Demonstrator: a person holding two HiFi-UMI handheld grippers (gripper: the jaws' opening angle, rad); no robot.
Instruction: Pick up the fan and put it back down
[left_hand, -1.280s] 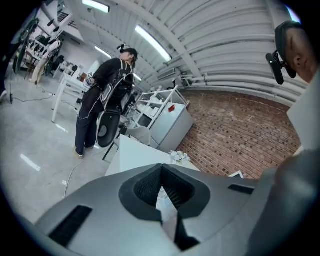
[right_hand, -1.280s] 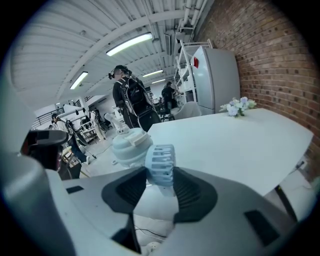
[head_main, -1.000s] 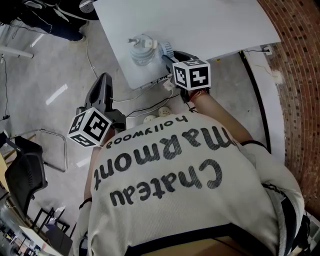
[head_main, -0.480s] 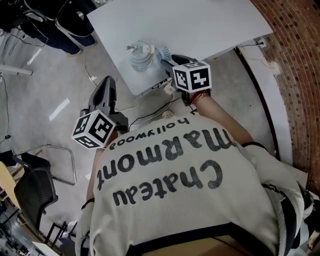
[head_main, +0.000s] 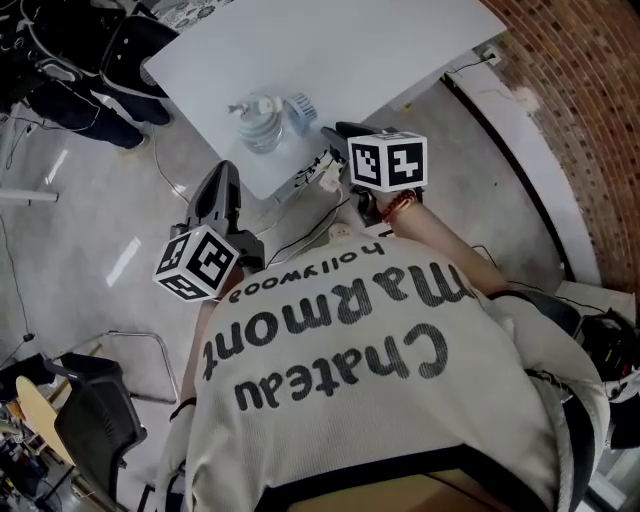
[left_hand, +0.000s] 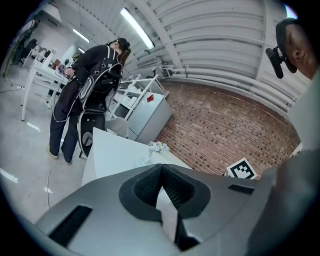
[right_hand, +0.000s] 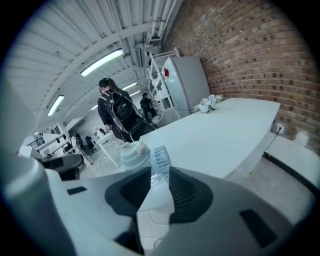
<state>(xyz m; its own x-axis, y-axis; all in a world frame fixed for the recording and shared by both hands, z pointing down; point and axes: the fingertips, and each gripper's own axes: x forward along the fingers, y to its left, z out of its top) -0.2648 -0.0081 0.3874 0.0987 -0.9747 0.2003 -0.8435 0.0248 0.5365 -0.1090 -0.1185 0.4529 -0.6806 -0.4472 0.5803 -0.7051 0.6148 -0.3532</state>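
Note:
A small pale fan (head_main: 300, 109) with a ribbed grille stands near the white table's (head_main: 390, 50) front corner, next to a clear capped bottle (head_main: 258, 122). My right gripper (head_main: 336, 131) hovers just off that corner, a short way from the fan and apart from it. In the right gripper view its jaws are closing, still with a gap and nothing between them; the fan (right_hand: 161, 156) and bottle (right_hand: 133, 152) show beyond the right gripper (right_hand: 160, 176). My left gripper (head_main: 222, 172) hangs over the floor left of the table, its tips together and empty, as the left gripper view also shows of the left gripper (left_hand: 161, 170).
Cables (head_main: 318, 172) hang at the table corner, and a power strip (head_main: 338, 232) lies on the floor below. A brick wall (head_main: 590, 120) runs along the right. A person in dark clothes (left_hand: 85, 95) stands past the table. A chair (head_main: 95, 425) stands at lower left.
My right gripper has drawn back from beside the fan to just off the table corner. The fan and bottle stay on the table. The left gripper drifted slightly.

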